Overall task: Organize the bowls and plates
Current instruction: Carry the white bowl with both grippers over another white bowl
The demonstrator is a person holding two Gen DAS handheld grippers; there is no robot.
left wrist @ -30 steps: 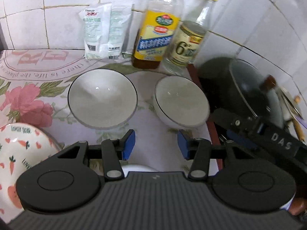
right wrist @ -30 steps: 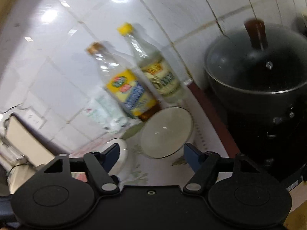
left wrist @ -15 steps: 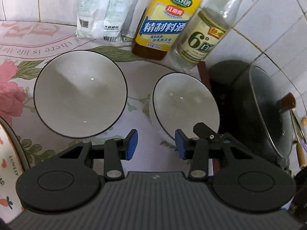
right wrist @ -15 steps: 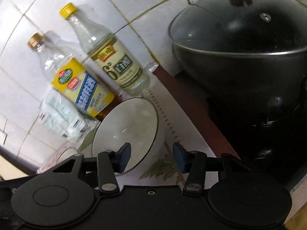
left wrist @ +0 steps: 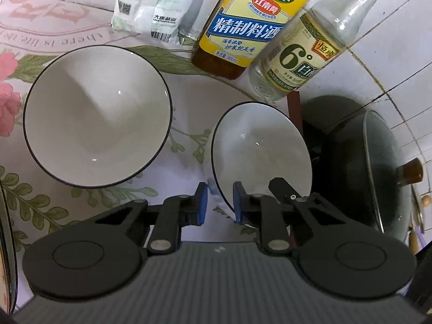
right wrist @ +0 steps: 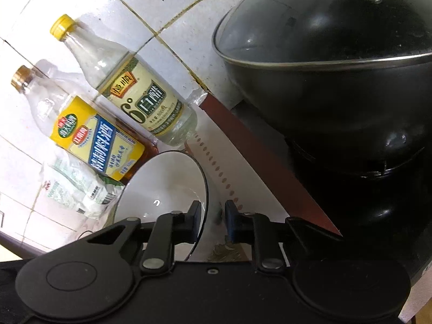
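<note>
Two white bowls with dark rims stand on a floral cloth. The left bowl (left wrist: 97, 116) sits untouched. My left gripper (left wrist: 220, 202) straddles the near left rim of the right bowl (left wrist: 259, 148); its jaws are closing, with the blue pads against the bowl's wall. A black fingertip (left wrist: 282, 190) of my right gripper reaches inside the same bowl. In the right wrist view my right gripper (right wrist: 213, 214) is also closing on this bowl (right wrist: 162, 189), one finger inside the rim and one outside. A dark-rimmed plate (left wrist: 6, 243) shows at the far left edge.
A yellow-labelled cooking wine bottle (left wrist: 251, 24), a vinegar bottle (left wrist: 305, 62) and white packets (left wrist: 151, 2) line the tiled wall behind the bowls. A black wok with a glass lid (right wrist: 337, 67) sits close to the right of the held bowl.
Both grippers have come down and forward to the right bowl. Their jaws have narrowed from wide apart to closing around its rim.
</note>
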